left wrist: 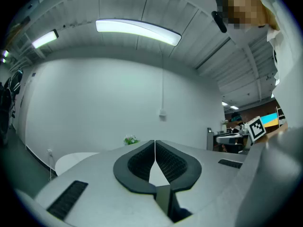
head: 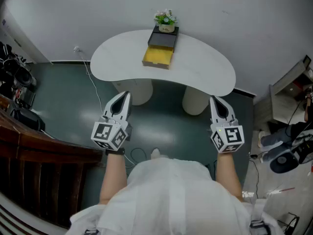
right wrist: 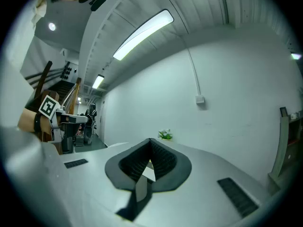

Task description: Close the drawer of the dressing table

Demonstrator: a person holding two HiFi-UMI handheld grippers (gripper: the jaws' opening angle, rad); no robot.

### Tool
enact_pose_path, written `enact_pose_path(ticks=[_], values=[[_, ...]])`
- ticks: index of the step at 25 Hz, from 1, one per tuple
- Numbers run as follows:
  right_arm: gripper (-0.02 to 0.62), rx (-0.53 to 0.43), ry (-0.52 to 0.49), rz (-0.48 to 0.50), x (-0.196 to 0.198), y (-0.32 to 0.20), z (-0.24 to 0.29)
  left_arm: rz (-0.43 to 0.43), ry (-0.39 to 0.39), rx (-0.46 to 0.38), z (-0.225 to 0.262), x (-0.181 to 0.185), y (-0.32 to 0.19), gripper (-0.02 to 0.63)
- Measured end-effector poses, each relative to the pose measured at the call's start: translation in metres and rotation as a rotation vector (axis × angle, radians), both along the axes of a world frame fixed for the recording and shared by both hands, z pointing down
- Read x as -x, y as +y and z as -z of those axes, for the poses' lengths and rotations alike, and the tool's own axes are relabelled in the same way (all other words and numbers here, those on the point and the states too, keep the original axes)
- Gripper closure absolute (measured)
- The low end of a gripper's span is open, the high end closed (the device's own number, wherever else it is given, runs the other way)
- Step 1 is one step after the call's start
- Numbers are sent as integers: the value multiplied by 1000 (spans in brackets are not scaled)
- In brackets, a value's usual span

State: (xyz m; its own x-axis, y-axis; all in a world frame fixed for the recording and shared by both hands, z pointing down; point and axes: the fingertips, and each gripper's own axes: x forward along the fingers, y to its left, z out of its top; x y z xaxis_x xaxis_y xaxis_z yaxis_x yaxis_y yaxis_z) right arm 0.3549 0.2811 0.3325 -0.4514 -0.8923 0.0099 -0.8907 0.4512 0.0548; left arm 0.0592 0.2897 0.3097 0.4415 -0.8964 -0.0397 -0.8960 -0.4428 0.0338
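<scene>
The closing has not begun: this looks like the approach step, with both tools held low and well short of the work. The left gripper (head: 126, 96) and the right gripper (head: 214, 100) hang side by side over the floor, short of the near edge of the dressing table (head: 208, 65), and neither touches it. The drawer (head: 157, 58) lies ahead of both tips and between their 2 lines of aim, slightly nearer the left one; it juts out open from a small dark box (head: 163, 39) on the tabletop, its pale yellow inside showing, with a potted plant (head: 166, 19) on top of the box just beyond it. In the left gripper view the 2 jaws meet at their tips along a thin seam with nothing caught between them, and the right gripper view shows the same: pads pressed together at the tip and empty. Both views look past the closed tips toward the white wall, where the plant shows small above them. As a judgement, the next move calls for carrying 1 gripper forward and up over the table edge to the drawer's front face, then pushing it straight away toward the box. Closed tips should serve well as a blunt pusher, so no grasp seems needed. The box looks light and could slide back under the push, so the other gripper may have to brace it.
</scene>
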Motion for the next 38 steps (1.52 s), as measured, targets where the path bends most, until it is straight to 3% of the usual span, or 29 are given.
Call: enact_pose_path(ticks=[13, 23, 38], values=[[586, -2, 9, -1, 0, -7, -1, -17, 11, 0, -1, -2, -4, 588], [586, -1, -7, 54, 20, -15, -2, -7, 22, 15, -6, 14, -9, 588], [586, 19, 27, 80, 87, -66, -11, 36, 59, 33, -20, 91, -49, 588]])
